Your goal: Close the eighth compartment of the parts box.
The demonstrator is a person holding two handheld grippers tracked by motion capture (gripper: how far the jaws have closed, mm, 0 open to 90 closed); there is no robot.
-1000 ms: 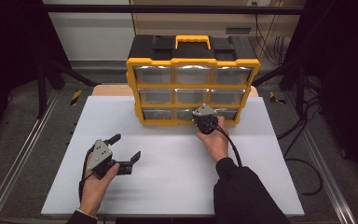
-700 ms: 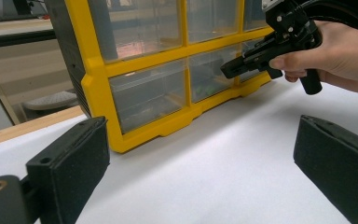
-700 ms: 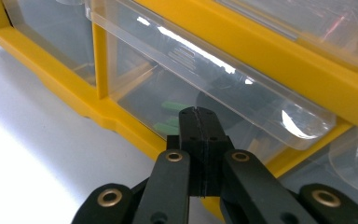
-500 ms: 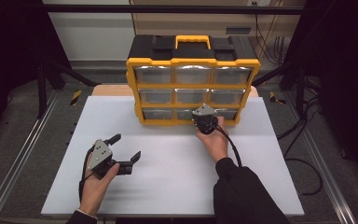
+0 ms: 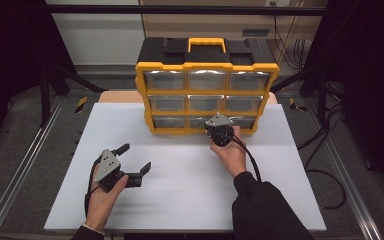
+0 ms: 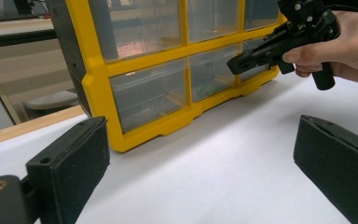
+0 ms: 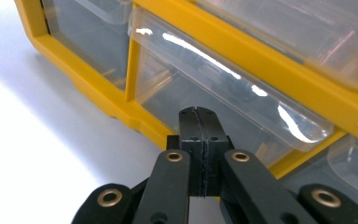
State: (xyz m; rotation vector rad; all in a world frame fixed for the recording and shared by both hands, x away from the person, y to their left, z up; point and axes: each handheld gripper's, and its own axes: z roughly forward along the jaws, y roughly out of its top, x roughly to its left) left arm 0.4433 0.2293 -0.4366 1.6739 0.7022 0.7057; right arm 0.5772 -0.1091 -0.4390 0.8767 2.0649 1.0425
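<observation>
Right gripper view, hand-held gripper (image 7: 199, 116) closed, empty, at bottom-middle drawer (image 7: 223, 88).

left hand-held gripper (image 5: 132, 161) agape, right hand-held gripper (image 7: 199, 114) pinched.

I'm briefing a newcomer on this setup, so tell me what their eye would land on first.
The yellow-and-black drawer organizer stands out at the far middle of the white table, with nine clear drawers in three rows. The right gripper is shut, its tips at the front of the bottom middle drawer. The left gripper is open over bare table at the near left.
</observation>
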